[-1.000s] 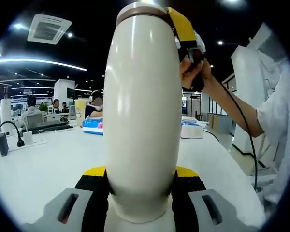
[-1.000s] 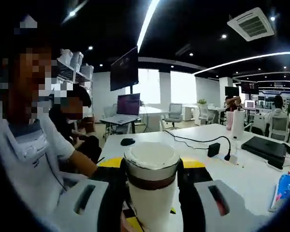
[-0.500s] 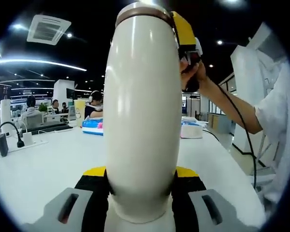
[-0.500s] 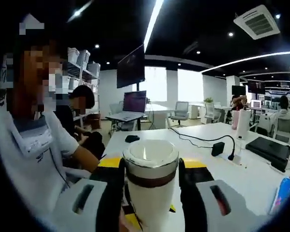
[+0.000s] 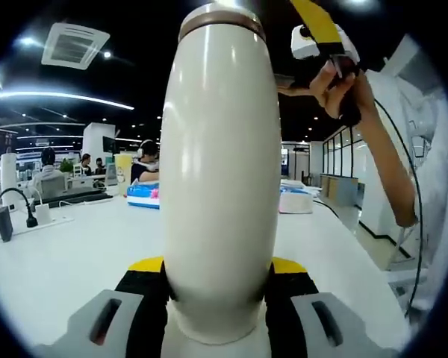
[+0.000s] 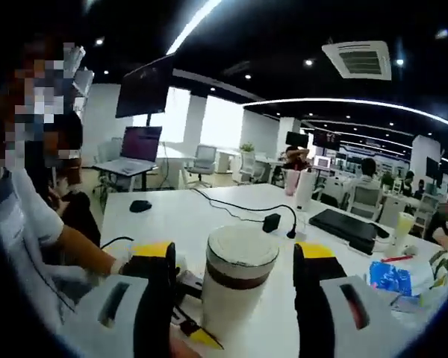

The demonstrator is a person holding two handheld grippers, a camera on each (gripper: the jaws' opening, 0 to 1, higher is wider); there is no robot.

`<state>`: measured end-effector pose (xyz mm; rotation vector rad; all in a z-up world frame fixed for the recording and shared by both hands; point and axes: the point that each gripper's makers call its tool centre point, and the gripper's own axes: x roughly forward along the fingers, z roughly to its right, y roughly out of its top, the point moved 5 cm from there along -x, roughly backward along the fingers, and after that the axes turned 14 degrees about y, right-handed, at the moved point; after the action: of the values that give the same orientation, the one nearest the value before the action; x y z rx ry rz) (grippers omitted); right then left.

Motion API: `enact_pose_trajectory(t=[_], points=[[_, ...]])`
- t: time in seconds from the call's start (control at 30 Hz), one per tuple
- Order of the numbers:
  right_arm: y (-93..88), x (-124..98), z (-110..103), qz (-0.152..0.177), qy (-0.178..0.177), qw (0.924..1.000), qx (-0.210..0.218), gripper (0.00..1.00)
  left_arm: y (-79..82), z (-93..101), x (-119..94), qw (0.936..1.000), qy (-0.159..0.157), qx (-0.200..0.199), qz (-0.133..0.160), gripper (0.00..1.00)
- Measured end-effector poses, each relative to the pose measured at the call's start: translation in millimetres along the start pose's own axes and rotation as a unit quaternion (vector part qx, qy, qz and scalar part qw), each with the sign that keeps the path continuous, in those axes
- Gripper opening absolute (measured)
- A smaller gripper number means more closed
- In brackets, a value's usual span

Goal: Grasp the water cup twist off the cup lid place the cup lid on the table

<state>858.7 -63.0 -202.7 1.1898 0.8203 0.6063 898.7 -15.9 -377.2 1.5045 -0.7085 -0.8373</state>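
So your left gripper (image 5: 216,287) has the water cup (image 5: 220,171) clamped between its jaws, held upright above the desk (image 5: 75,257), meaning the grasp part is done. Over on the right, your right gripper (image 6: 233,280) has its jaws spread wide either side of the cup lid (image 6: 243,250), not touching it as far as I can see. The lid looks seated on the cup, so you've still got the twist-off and the put-down to do.
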Motion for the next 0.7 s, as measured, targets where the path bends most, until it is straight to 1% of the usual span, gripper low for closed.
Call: enact_pose_trajectory(t=[0.03,0.07,0.13,0.2,0.23,0.27,0.3,0.4,0.43,0.5,0.57,0.7], points=[[-1.8,1,-1,-0.009,-0.021,0.9997,-0.001,0.71,0.0,0.0,0,1.0,0.0,0.0,0.0,0.51],[-1.6,4,-3,-0.005,-0.037,0.9993,-0.003,0.72,0.0,0.0,0,1.0,0.0,0.0,0.0,0.51],[1.0,6,-6,0.021,-0.069,0.9973,0.013,0.74,0.0,0.0,0,1.0,0.0,0.0,0.0,0.51],[3.8,8,-10,0.036,-0.084,0.9958,0.006,0.74,0.1,-0.1,0,1.0,0.0,0.0,0.0,0.51],[5.4,8,-11,0.048,-0.1,0.9938,0.011,0.74,0.1,-0.2,0,1.0,0.0,0.0,0.0,0.51],[6.6,8,-10,0.059,-0.115,0.9915,0.016,0.73,0.2,-0.2,0,1.0,0.0,0.0,0.0,0.51],[7.0,9,-11,0.062,-0.121,0.9906,0.016,0.71,0.2,-0.4,0,1.0,0.0,0.0,0.0,0.51],[7.5,11,-7,0.068,-0.156,0.9852,0.017,0.68,0.3,-0.5,0,1.0,0.0,0.0,0.0,0.51],[6.5,11,-5,0.07,-0.172,0.9823,0.026,0.67,0.3,-0.7,0,1.0,0.0,0.0,0.0,0.51],[6.4,15,-6,0.076,-0.173,0.9815,0.032,0.67,0.4,-1.0,1,1.0,0.0,0.0,0.0,0.51],[6.6,17,-5,0.082,-0.188,0.9781,0.037,0.67,0.5,-1.1,1,1.0,0.0,0.0,0.0,0.51],[6.6,20,-4,0.077,-0.205,0.9751,0.033,0.68,0.7,-1.5,1,1.0,0.0,0.0,0.0,0.51]])
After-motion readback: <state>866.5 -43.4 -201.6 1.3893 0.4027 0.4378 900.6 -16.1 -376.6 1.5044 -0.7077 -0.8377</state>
